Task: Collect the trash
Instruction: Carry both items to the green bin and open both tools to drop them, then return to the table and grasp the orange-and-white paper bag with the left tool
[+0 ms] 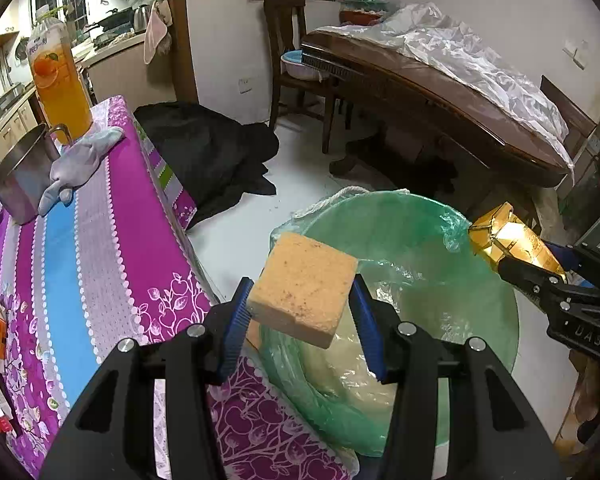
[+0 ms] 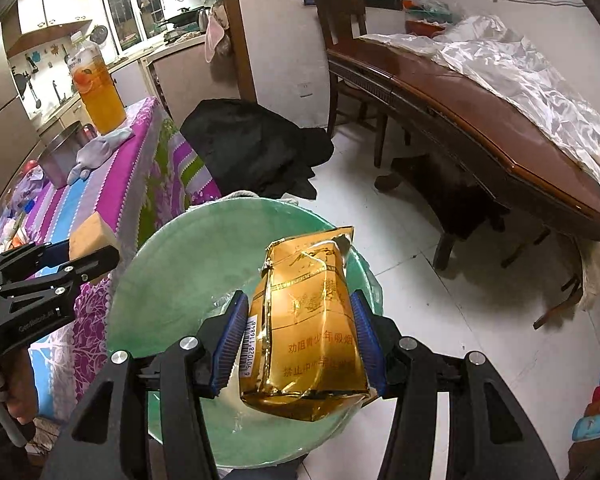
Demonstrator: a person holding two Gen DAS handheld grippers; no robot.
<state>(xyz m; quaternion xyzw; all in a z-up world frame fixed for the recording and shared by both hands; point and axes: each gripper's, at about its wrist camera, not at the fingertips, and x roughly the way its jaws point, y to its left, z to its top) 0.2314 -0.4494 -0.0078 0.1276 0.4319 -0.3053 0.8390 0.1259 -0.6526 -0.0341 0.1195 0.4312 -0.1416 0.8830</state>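
Now – left gripper grips sponge | right gripper grips gold pack – above bin

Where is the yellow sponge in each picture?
Left wrist view: the yellow sponge is in the middle, held between the left tongs, over the green-lined bin.
Right wrist view: the sponge is at the left edge, small, in the left tongs, beside the bin.
Shared landmark: the orange drink bottle on the purple tablecloth.
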